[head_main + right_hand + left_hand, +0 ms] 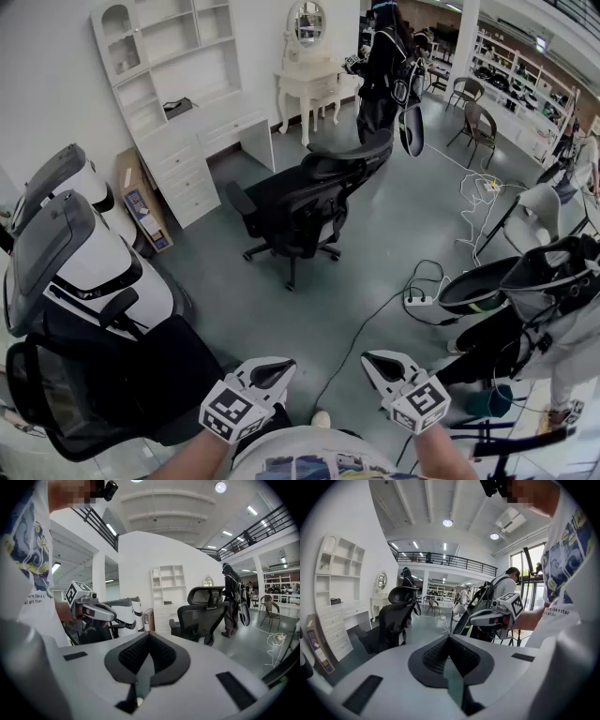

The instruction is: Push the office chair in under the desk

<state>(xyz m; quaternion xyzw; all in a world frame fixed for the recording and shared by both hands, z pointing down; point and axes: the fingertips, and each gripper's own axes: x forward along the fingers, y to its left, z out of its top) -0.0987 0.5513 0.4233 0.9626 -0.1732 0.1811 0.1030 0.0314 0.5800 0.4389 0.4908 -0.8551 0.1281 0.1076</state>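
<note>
You wear a white T-shirt (305,461) printed with blue wave patterns, and a line of small dark lettering (562,612) runs across its front. A small black camera (109,489) sits at your head. Your left gripper (281,368) and right gripper (375,361) look alike: each has a smooth white shell that tapers to a point, with black ribbed pads (433,656) set in a teardrop-shaped black inlay. Each carries a white cube (230,412) with black square markers on its faces. Flat black strips (363,693) lie on the shell.
</note>
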